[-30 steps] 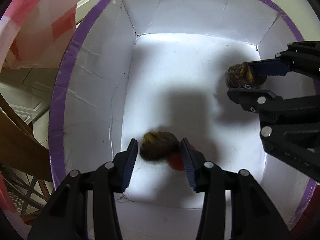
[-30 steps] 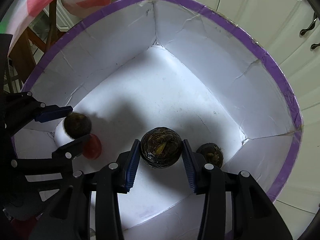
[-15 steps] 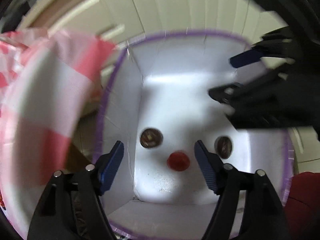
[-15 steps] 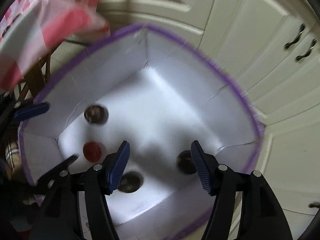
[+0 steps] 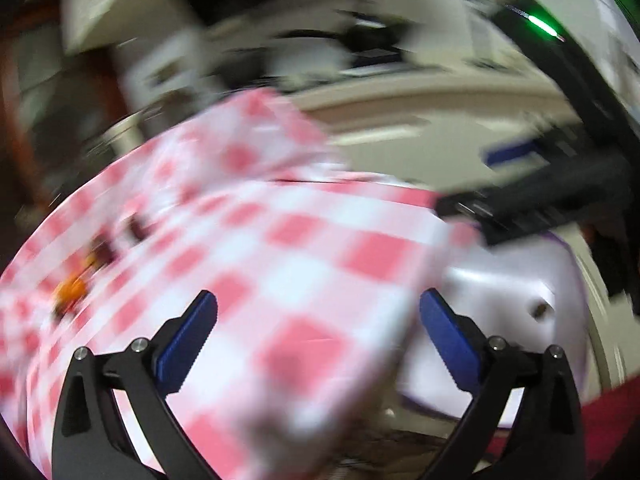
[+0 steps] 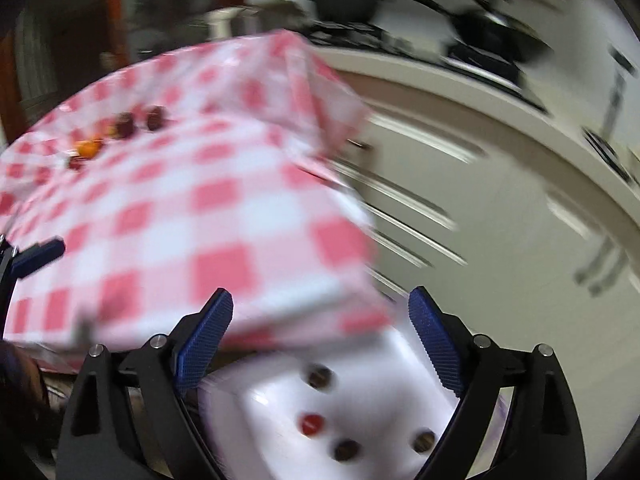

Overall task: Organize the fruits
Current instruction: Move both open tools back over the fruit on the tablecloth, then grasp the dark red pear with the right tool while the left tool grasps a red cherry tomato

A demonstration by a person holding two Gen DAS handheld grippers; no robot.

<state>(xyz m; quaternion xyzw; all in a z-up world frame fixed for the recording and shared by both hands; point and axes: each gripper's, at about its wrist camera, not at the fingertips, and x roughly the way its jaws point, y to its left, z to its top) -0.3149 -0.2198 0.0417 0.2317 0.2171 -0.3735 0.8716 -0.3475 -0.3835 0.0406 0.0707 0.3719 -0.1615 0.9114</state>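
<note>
Both your left gripper (image 5: pixel 318 322) and right gripper (image 6: pixel 320 318) are opening, empty. Remaining fruits (image 6: pixel 120 130) lie far left on the checked cloth (image 6: pixel 192 216); small, round, probably roll-prone, so grip across the middle.

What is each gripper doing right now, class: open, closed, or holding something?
Left gripper: jaws opening, nothing between them.
Right gripper: jaws opening, nothing between them.
</note>
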